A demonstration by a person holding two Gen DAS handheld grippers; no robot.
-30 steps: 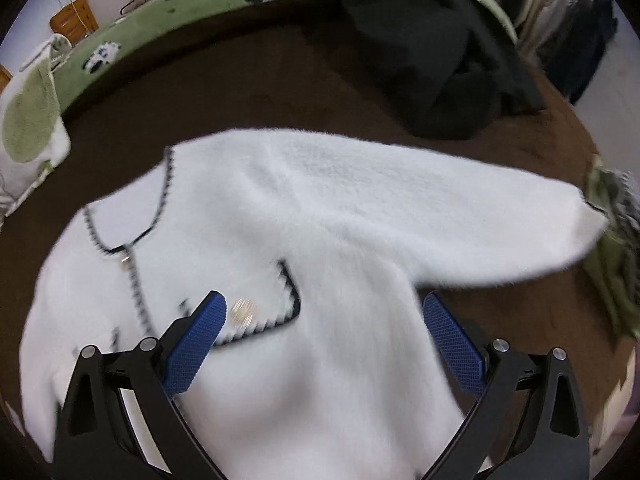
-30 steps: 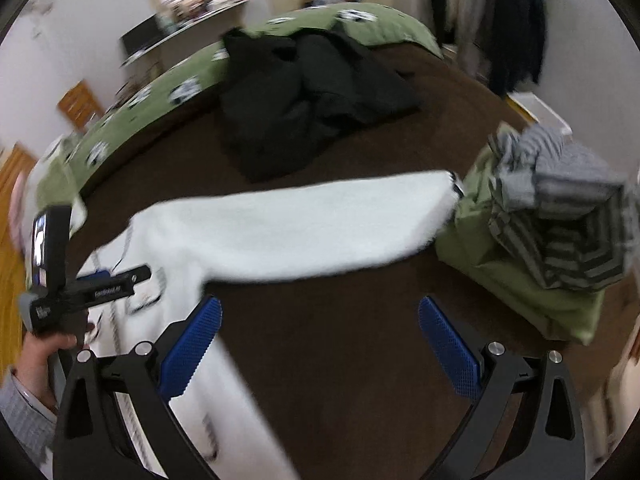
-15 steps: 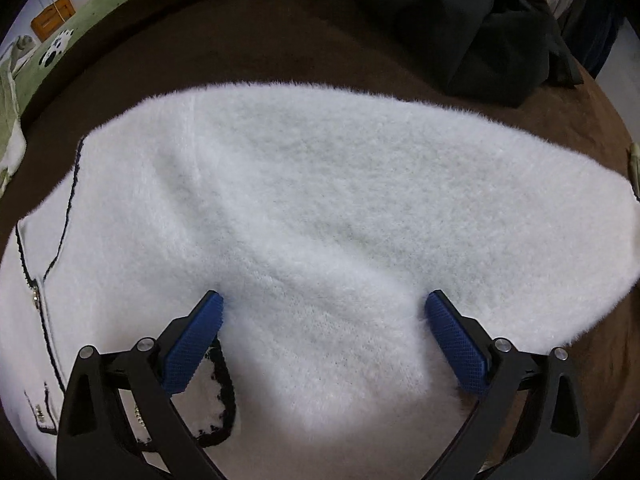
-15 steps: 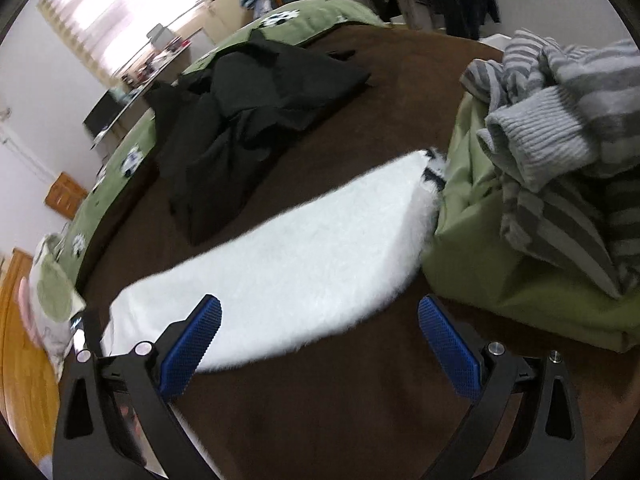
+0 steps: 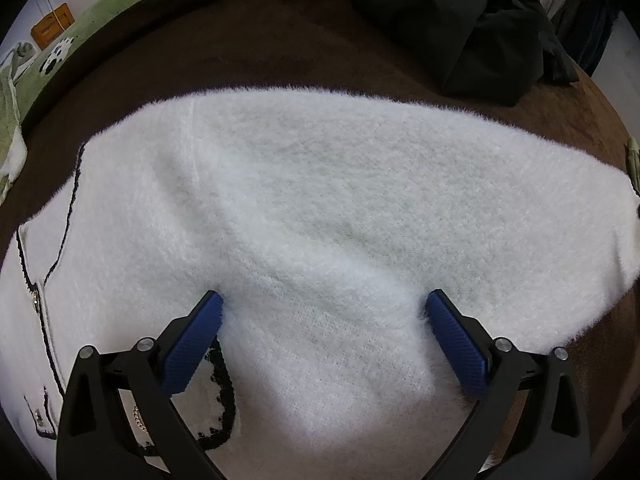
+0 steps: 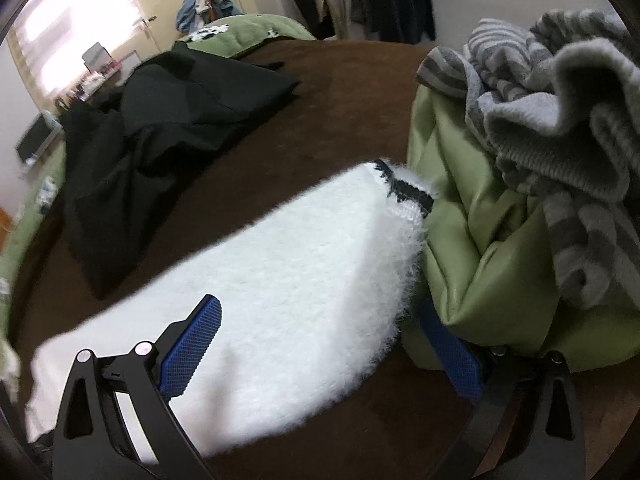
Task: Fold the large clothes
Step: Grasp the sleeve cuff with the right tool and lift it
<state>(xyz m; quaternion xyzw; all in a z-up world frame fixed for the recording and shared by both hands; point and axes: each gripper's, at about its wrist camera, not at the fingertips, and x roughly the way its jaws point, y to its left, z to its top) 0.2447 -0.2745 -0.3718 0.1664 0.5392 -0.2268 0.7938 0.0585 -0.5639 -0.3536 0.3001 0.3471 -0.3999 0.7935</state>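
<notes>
A fluffy white cardigan with black trim lies flat on the brown bedspread, its sleeve stretched out to the right. My left gripper is open and low over the fabric where the sleeve meets the body, its blue pads touching the pile. In the right wrist view the same sleeve runs to a black-edged cuff. My right gripper is open, straddling the sleeve just short of the cuff; its right finger is partly hidden by the fluff.
A black garment lies heaped on the far side of the bed, also in the left wrist view. A green leather-like item with a grey striped knit on top butts against the cuff. A green cow-print blanket lines the bed's far edge.
Both grippers have dropped towards the cardigan. The left moved from above the chest pocket onto the sleeve's base. The right moved along the sleeve to near the cuff. Both stayed open.
</notes>
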